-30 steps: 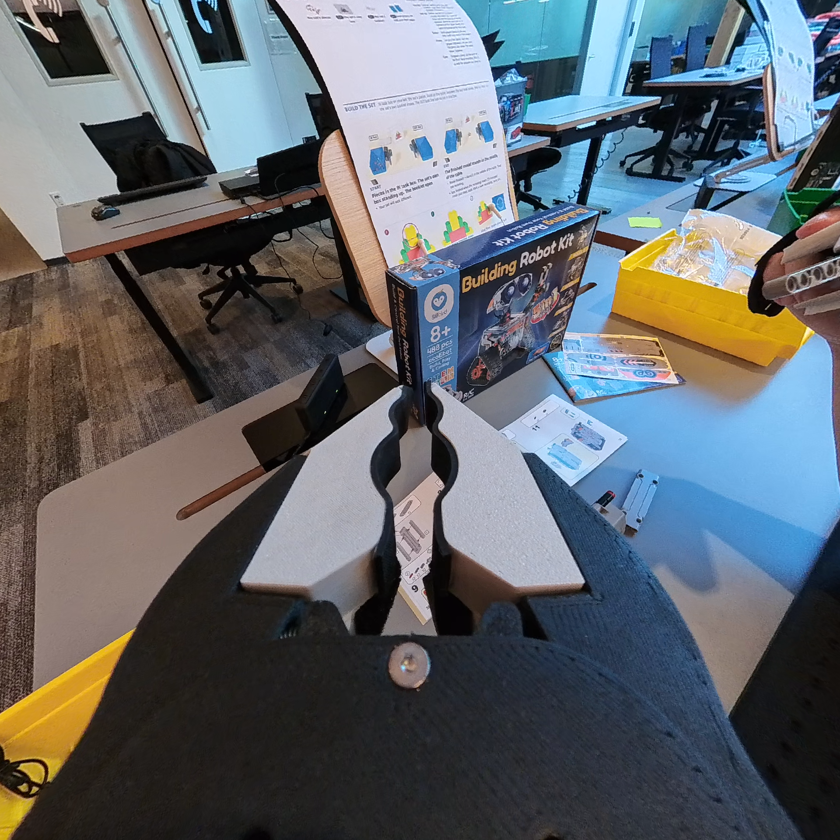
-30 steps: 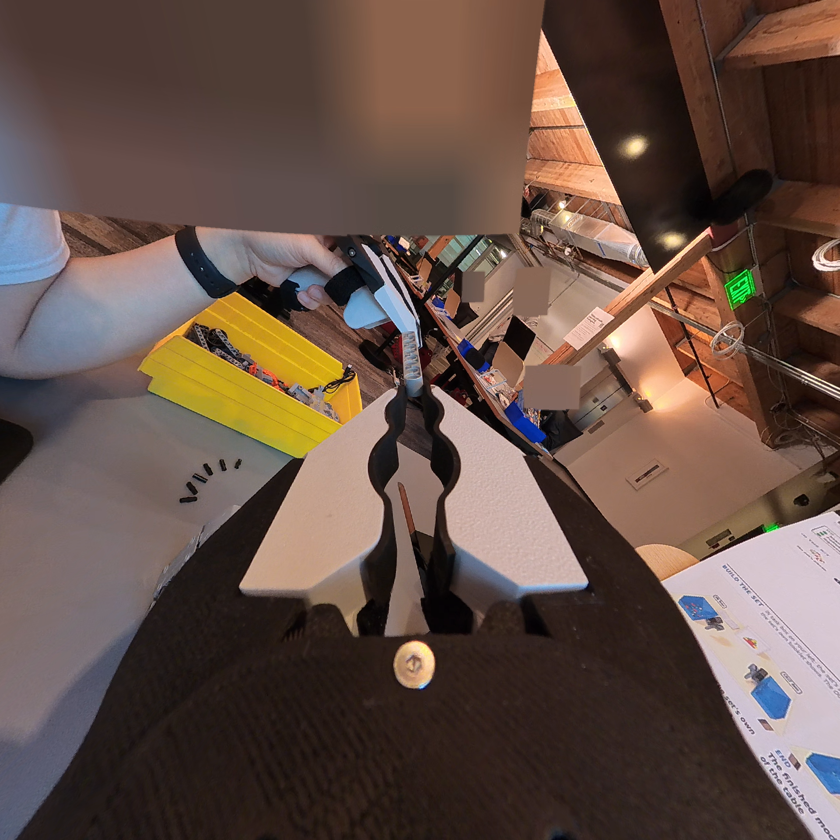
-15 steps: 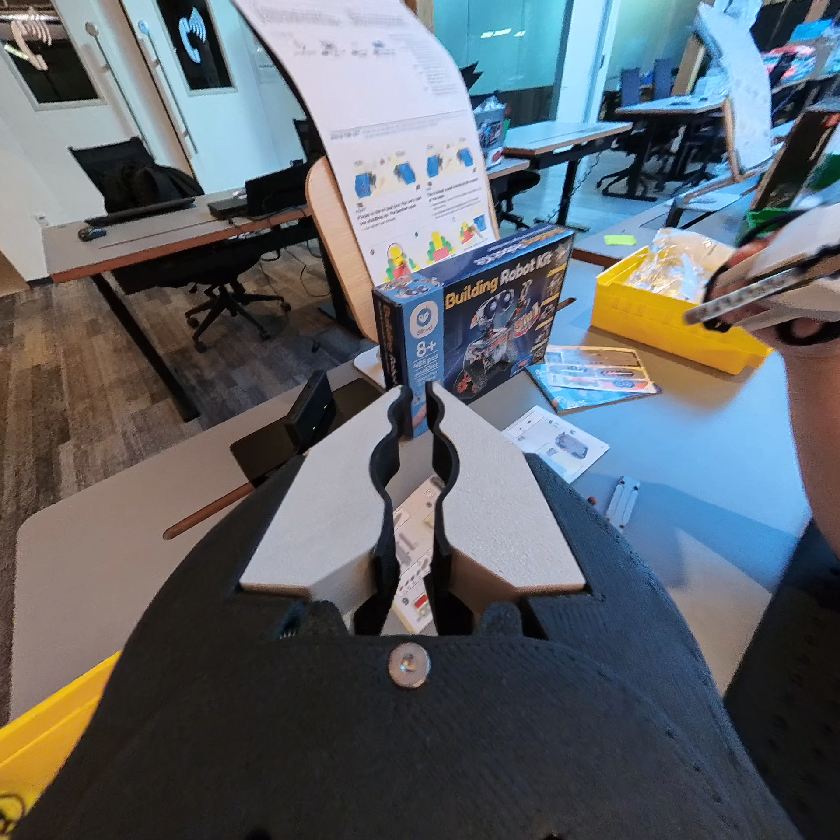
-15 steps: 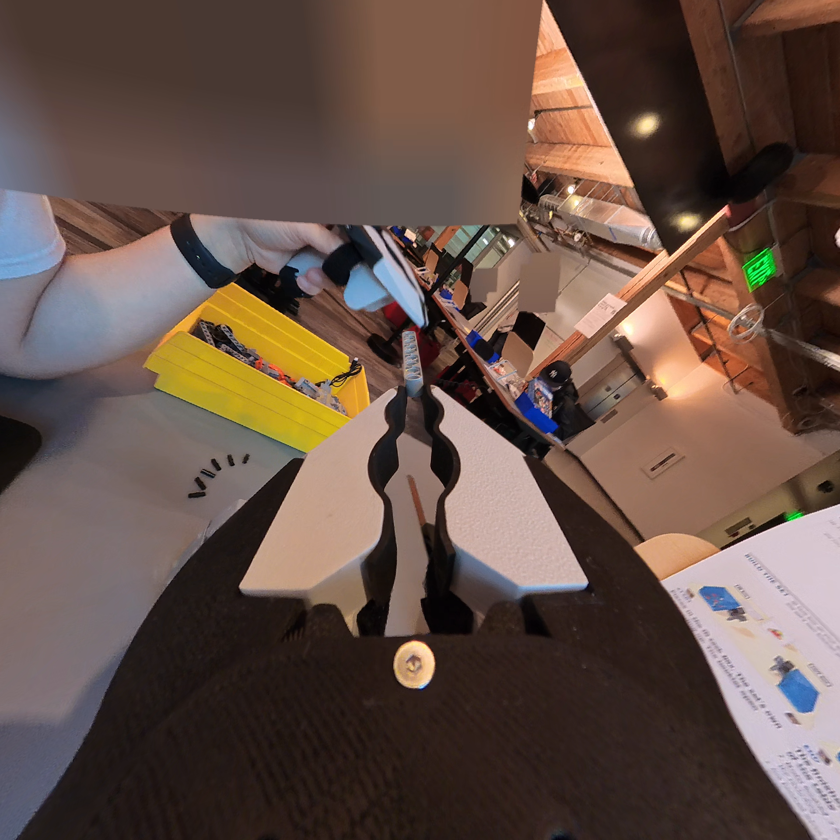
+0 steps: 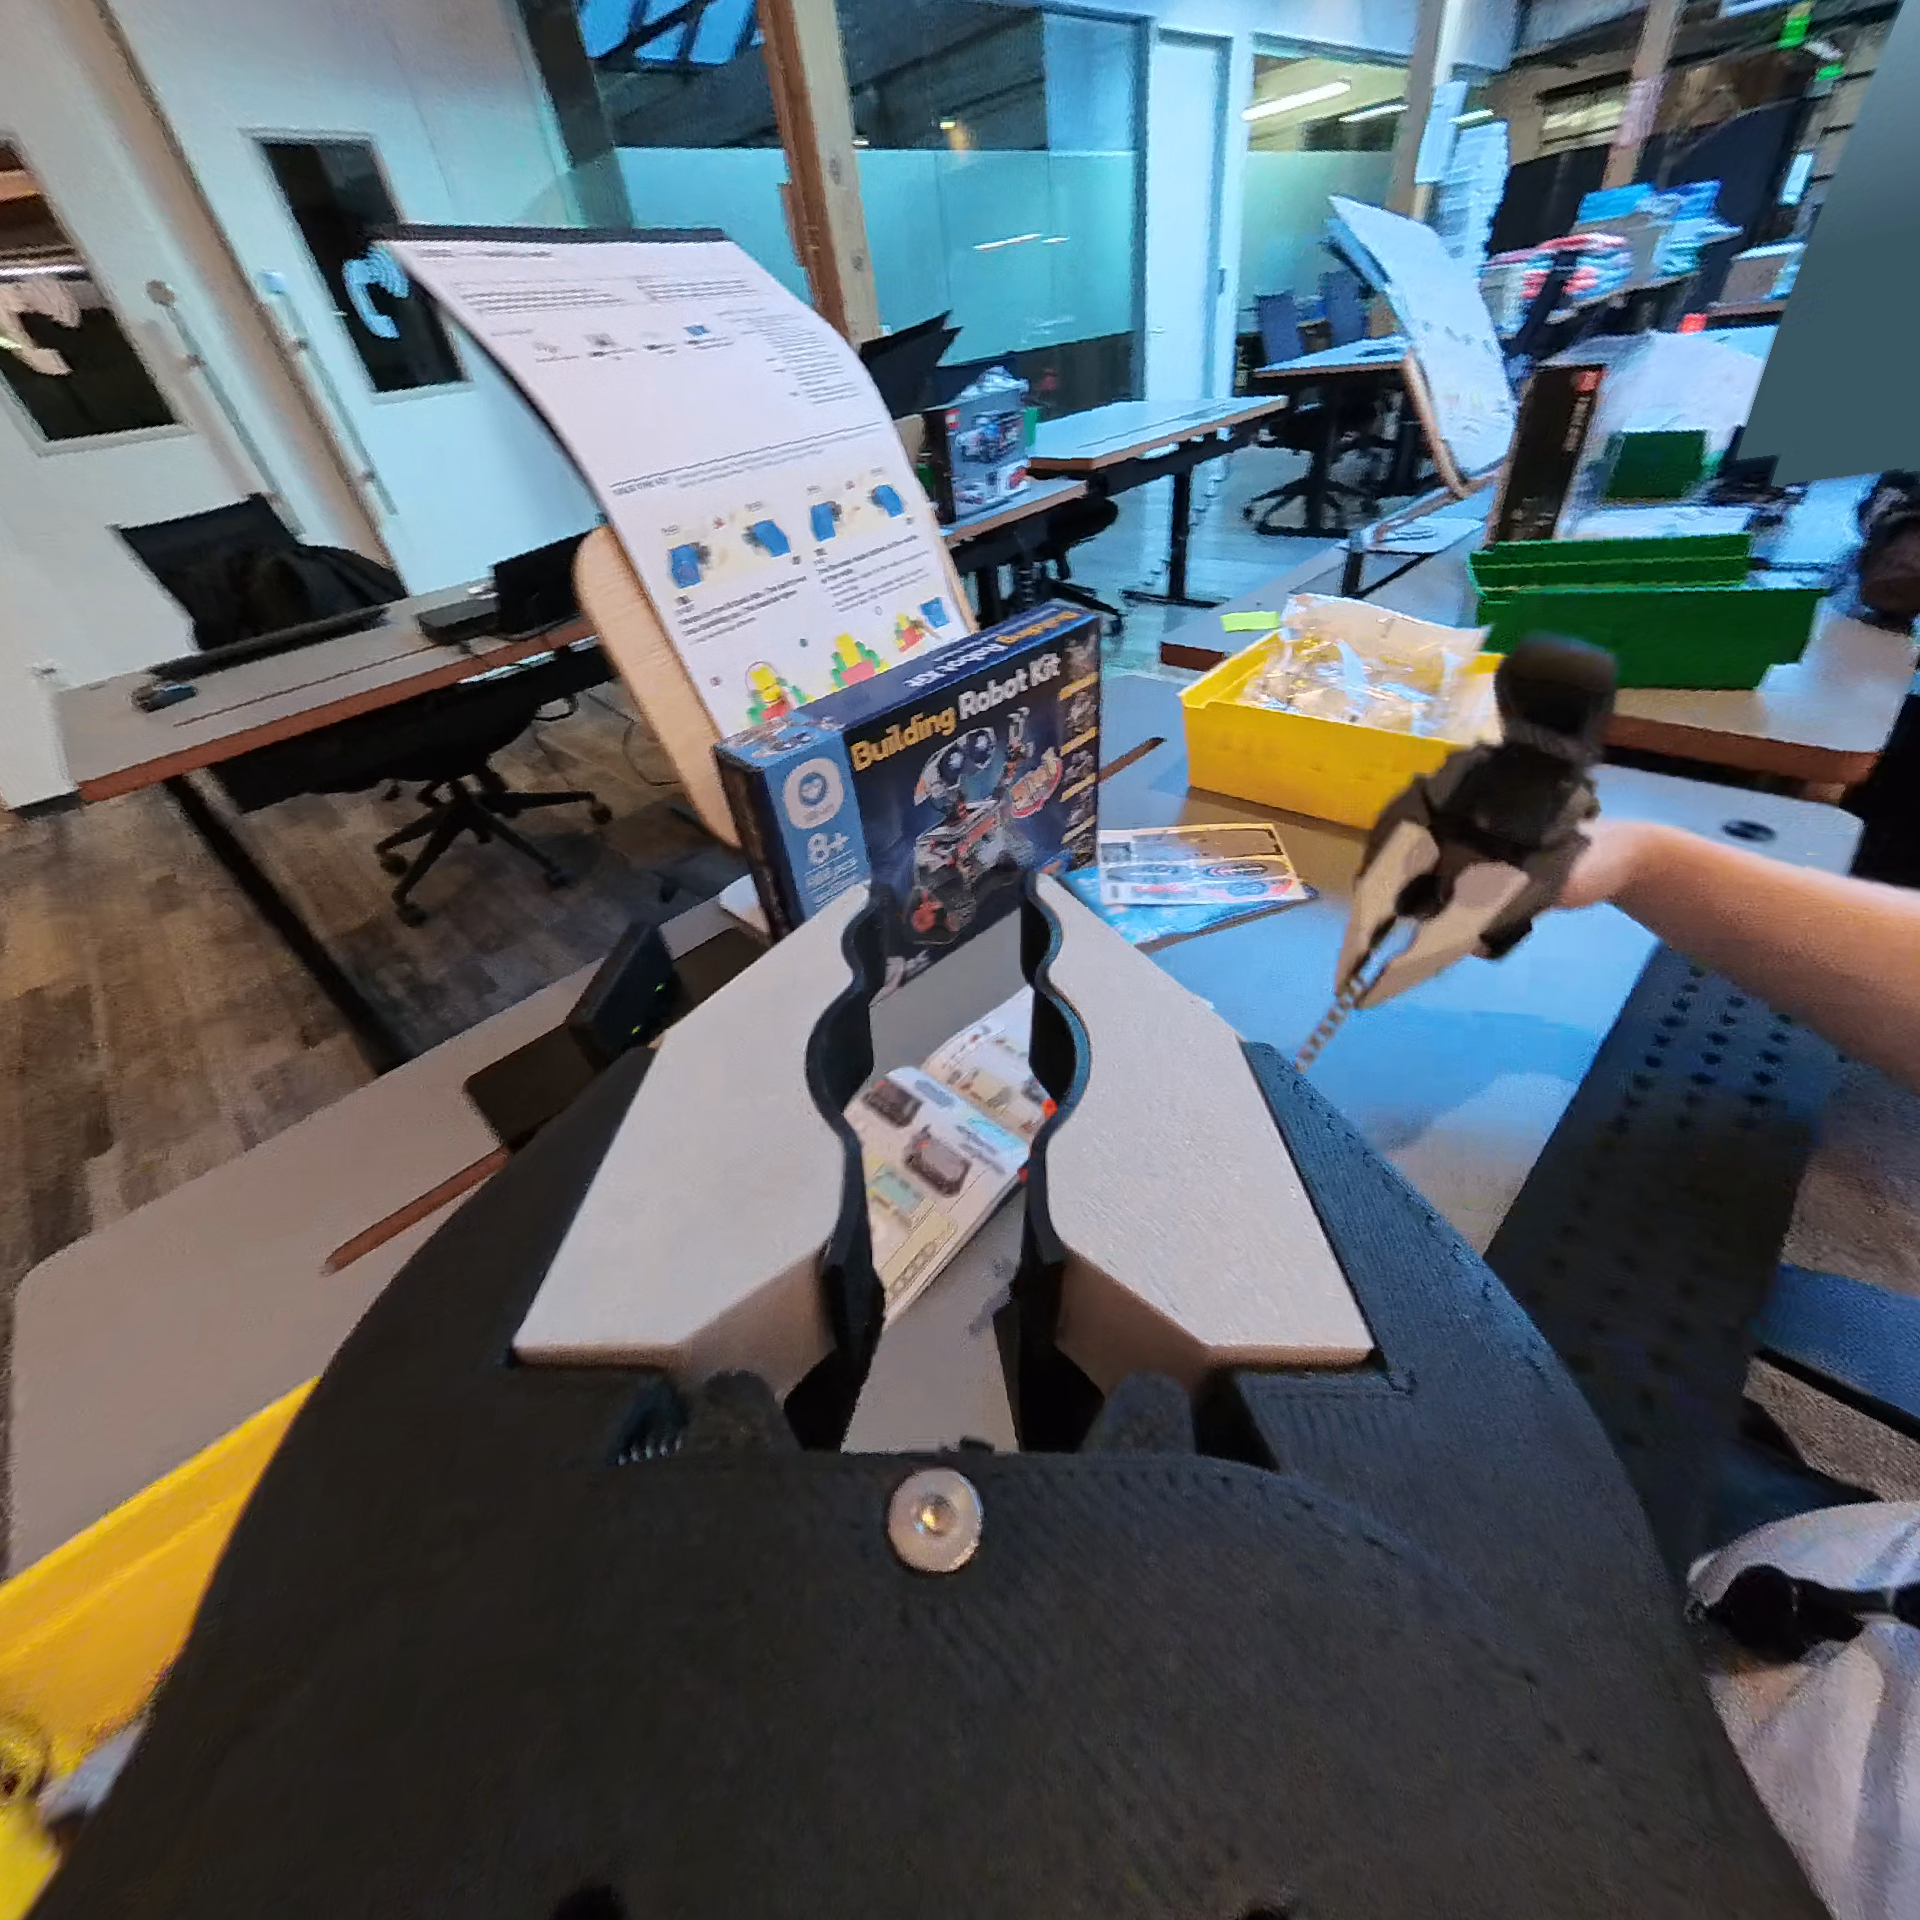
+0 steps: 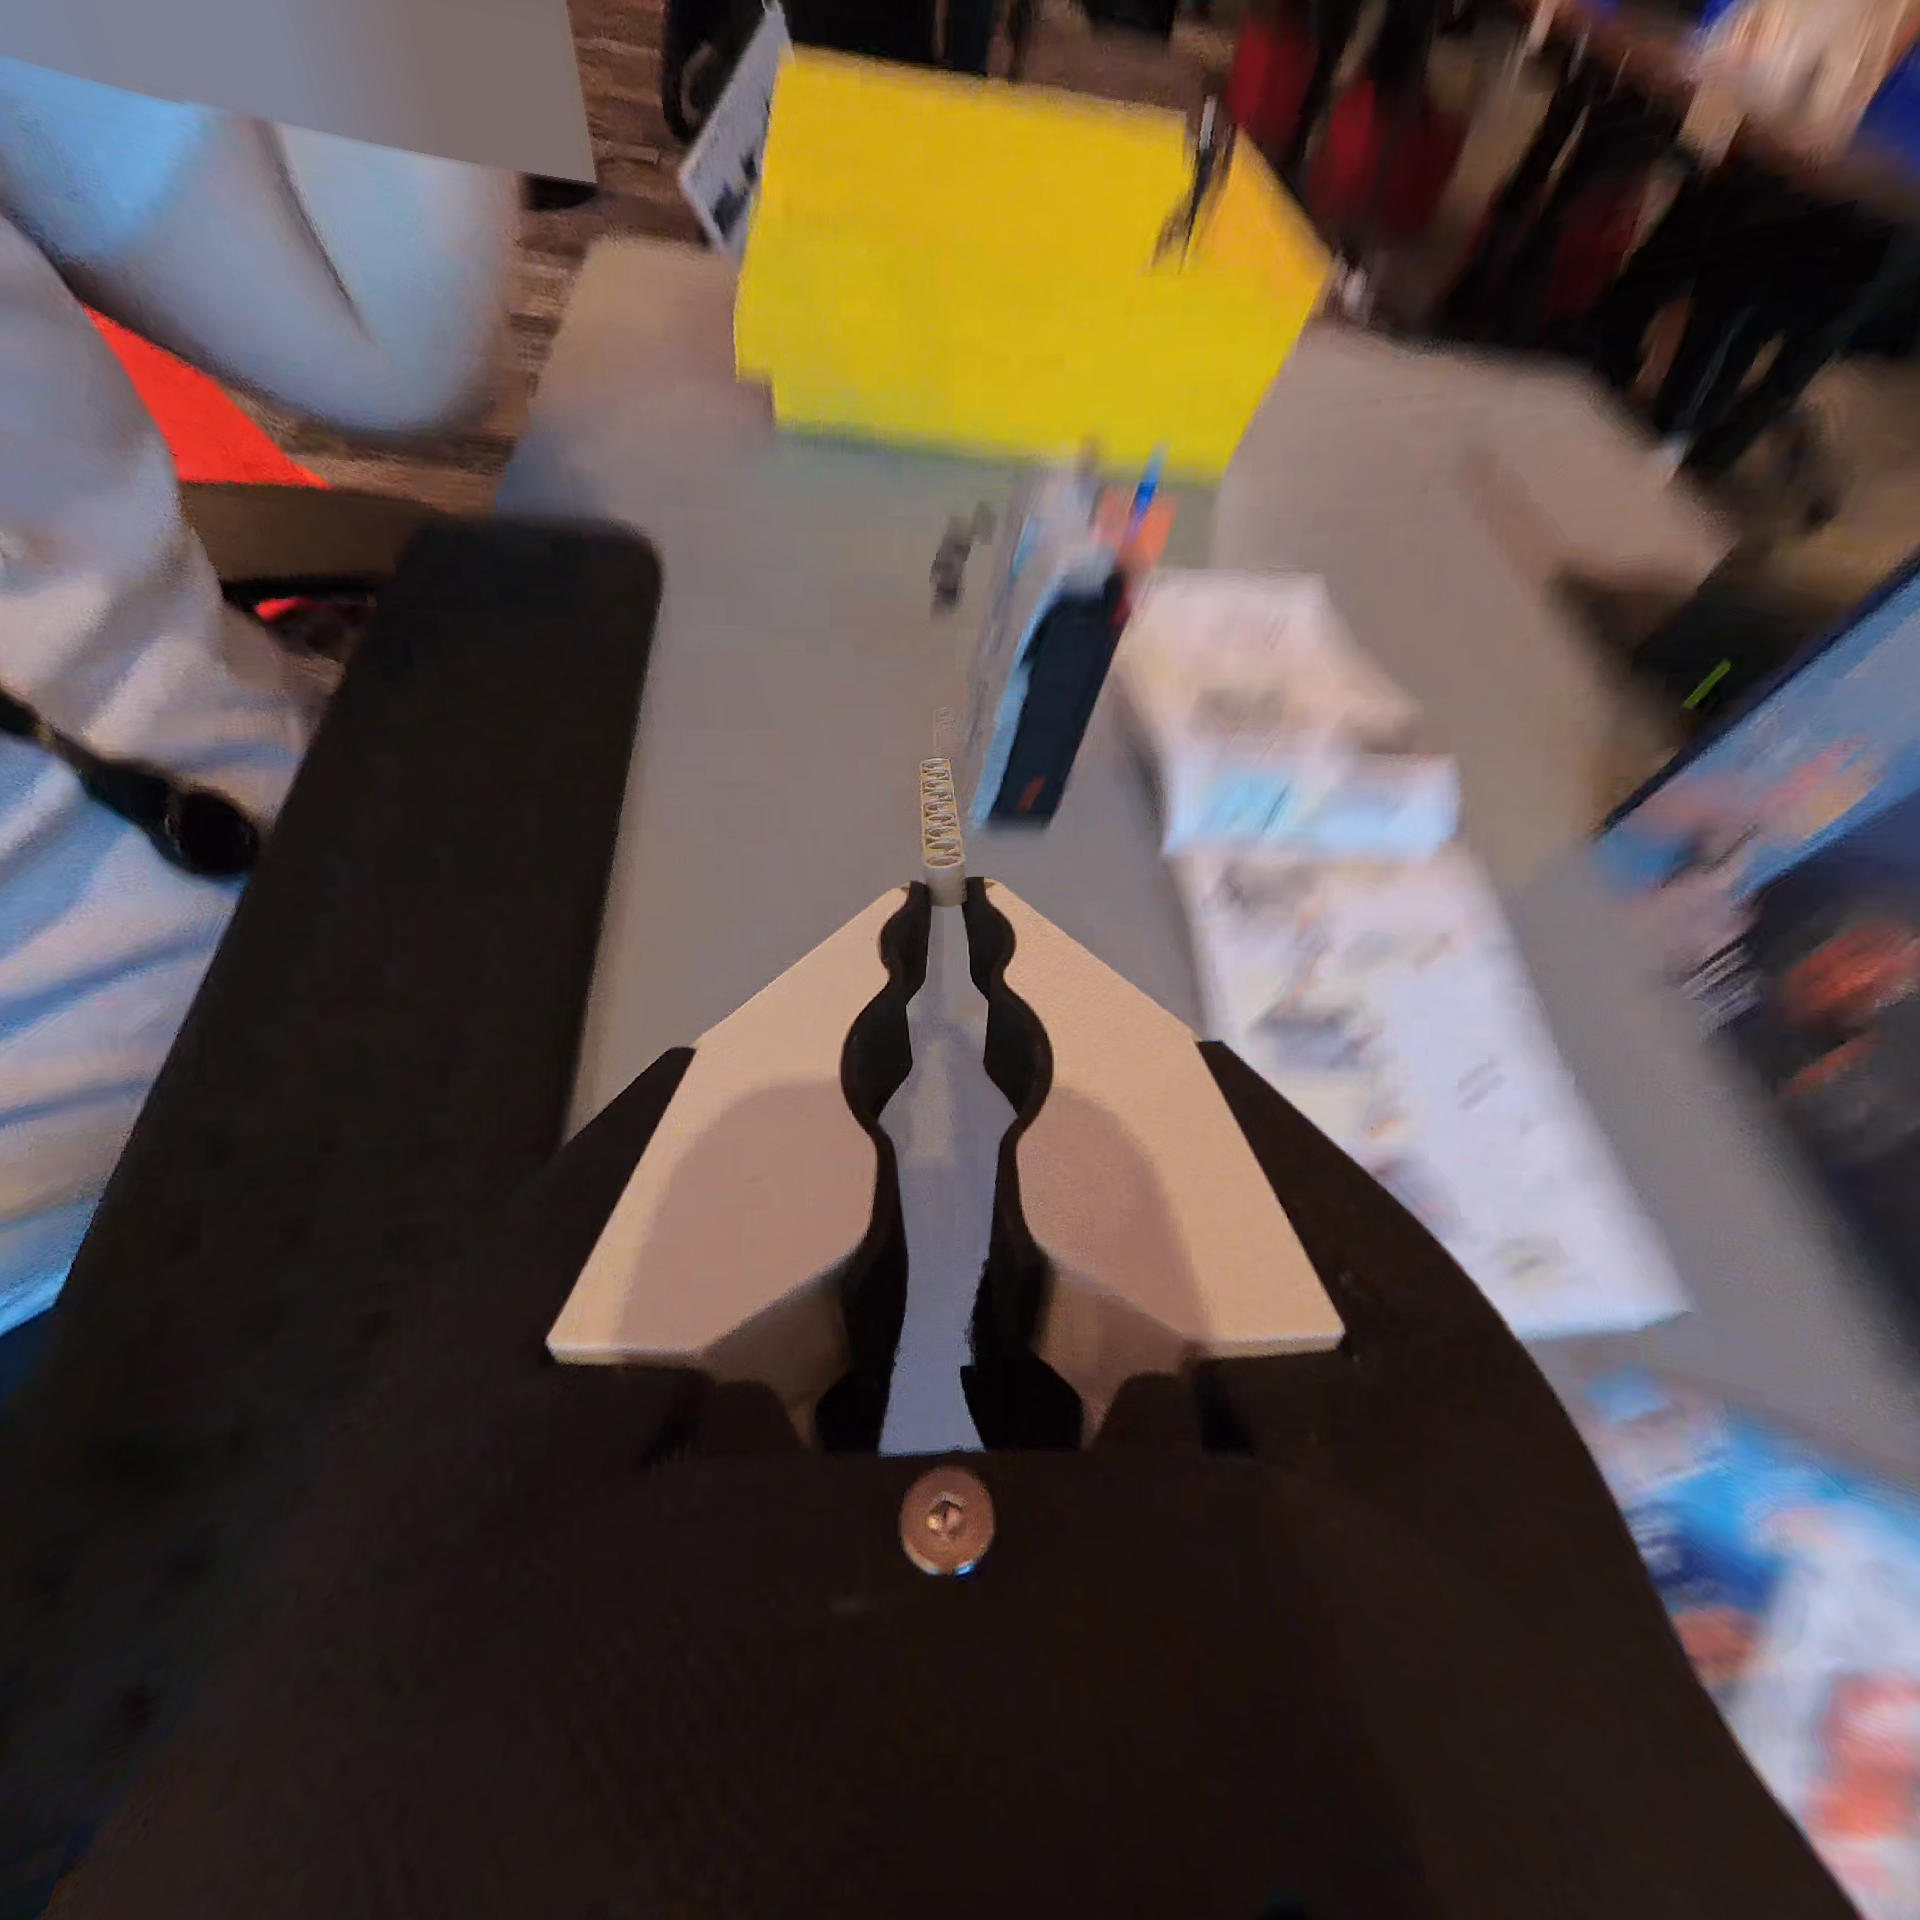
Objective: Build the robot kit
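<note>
My left gripper [image 5: 948,914] is open and empty, held above the grey table [image 5: 208,1309]. An open instruction booklet [image 5: 940,1143] shows through its gap, and a blue kit box [image 5: 935,769] stands just beyond its tips. My right gripper [image 6: 943,891] is shut on a thin grey beam with holes [image 6: 940,821], which points down toward the table. In the left wrist view the right gripper [image 5: 1382,966] hangs at the right with the beam [image 5: 1322,1034] sticking out below it. The right wrist view is blurred.
A yellow bin of clear bags [image 5: 1299,758] and green bins [image 5: 1642,613] stand at the back right. A curved instruction sheet [image 5: 727,468] rises behind the box. A black perforated mat [image 6: 416,831] and another yellow bin [image 6: 997,260] are near the person. Sticker sheets [image 5: 1195,873] lie flat. Tip to tip, the grippers are about 35 cm apart.
My left gripper has opened wider. My right gripper has swung from pointing upward to pointing down at the table, with the beam still in it.
</note>
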